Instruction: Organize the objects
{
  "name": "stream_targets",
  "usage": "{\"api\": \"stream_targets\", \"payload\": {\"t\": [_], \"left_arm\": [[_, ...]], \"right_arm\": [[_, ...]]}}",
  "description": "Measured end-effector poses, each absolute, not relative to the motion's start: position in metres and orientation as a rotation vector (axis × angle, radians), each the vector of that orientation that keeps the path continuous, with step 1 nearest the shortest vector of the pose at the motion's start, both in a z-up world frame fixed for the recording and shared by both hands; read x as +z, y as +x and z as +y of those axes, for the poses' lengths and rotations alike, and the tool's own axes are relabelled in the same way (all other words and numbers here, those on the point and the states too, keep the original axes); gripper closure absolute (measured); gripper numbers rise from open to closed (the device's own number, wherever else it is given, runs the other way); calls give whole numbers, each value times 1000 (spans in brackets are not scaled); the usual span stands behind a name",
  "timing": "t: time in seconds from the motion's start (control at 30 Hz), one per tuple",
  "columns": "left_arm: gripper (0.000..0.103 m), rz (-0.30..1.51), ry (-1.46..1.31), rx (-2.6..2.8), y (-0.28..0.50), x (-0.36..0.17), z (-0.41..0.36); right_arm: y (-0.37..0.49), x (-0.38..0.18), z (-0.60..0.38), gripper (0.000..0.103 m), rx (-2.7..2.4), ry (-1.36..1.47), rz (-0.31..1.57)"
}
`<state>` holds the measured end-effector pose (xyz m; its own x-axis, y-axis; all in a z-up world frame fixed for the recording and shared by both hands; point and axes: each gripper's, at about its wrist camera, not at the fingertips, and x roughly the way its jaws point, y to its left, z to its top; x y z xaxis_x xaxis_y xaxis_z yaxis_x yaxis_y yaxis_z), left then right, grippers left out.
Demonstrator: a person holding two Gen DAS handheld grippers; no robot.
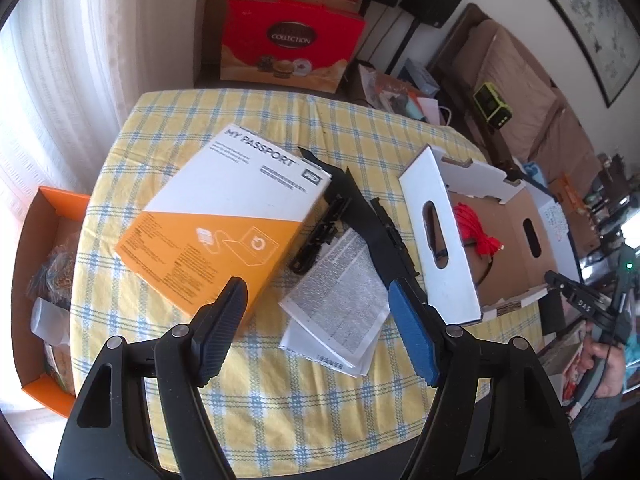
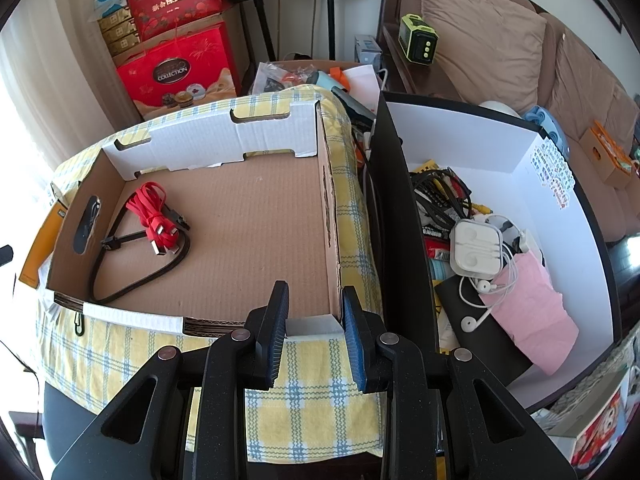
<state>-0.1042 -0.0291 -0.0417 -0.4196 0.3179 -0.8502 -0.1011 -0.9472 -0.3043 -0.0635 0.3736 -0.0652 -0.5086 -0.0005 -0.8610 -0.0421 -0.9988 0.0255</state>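
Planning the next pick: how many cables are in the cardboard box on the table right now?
2. A red cable, coiled near the box's left wall, and a black cable looping beside and under it. The nearer wall may hide more.

Printed leaflet [image 1: 336, 300] text too small to read. Black plastic tray [image 1: 360, 216] partly hidden under the orange-white box [image 1: 224, 216]. Orange side box [image 1: 44, 280] contents blurred. White bin [image 2: 560, 216] cut off by the right edge.

corrugated cardboard box [image 2: 224, 216]; woven checked tablecloth [image 1: 280, 412]
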Motion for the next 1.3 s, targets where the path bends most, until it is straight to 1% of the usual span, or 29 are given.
{"api": "stream_targets", "payload": {"t": [0.07, 0.1, 0.13, 0.2, 0.27, 0.4, 0.6, 0.77, 0.83, 0.97, 1.07, 1.3], "left_arm": [[38, -307, -1538, 2395, -105, -47, -17], [42, -312, -1544, 2374, -106, -50, -10], [44, -316, -1551, 2353, -108, -53, -4], [54, -322, -1568, 2310, -113, -59, 9], [60, -336, -1593, 2264, -118, -66, 19], [61, -358, -1629, 2236, -128, -75, 34], [61, -428, -1619, 2257, -142, -73, 40], [61, -420, -1636, 2322, -162, -74, 47], [61, -393, -1652, 2332, -169, -77, 52], [68, -284, -1687, 2384, -177, -81, 63], [69, -223, -1704, 2409, -179, -86, 69], [69, -236, -1700, 2412, -182, -89, 72]], "right_arm": [[-63, -66, 374, 77, 2706, -1548, 66], [-63, -66, 374, 77, 2706, -1549, 65], [-63, -66, 374, 77, 2705, -1549, 65], [-63, -66, 374, 77, 2705, -1549, 66], [-63, -66, 374, 77, 2705, -1549, 66], [-63, -66, 374, 77, 2706, -1549, 66], [-63, -65, 374, 77, 2707, -1551, 72], [-63, -65, 374, 77, 2709, -1550, 82], [-63, -64, 374, 77, 2710, -1550, 84], [-63, -64, 374, 77, 2709, -1550, 83], [-63, -64, 374, 77, 2710, -1550, 83], [-63, -64, 374, 77, 2707, -1549, 84]]}}
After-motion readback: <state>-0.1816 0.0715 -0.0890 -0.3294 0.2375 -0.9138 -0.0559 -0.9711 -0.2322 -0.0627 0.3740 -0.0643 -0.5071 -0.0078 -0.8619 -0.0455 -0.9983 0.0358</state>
